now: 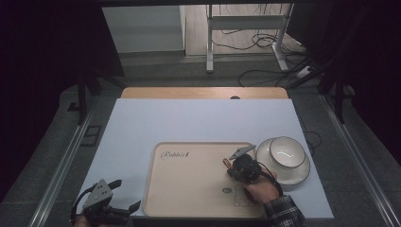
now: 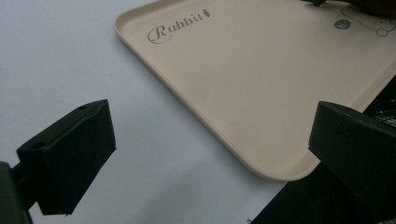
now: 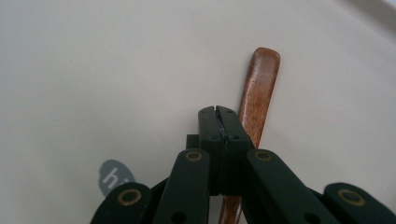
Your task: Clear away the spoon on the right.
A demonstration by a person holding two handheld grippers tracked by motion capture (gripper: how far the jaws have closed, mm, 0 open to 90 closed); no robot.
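Right tongs, pressed together, sit just beside wooden spoon.

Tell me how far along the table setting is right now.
Looks done: the bowl sits on its plate right of the tray. In hand: the right gripper, jaws shut, is over the tray with a wooden utensil beside and beneath its tips; whether it is gripped is unclear. Left, at a guess: placing that utensil. The left gripper waits open at the tray's near left corner.
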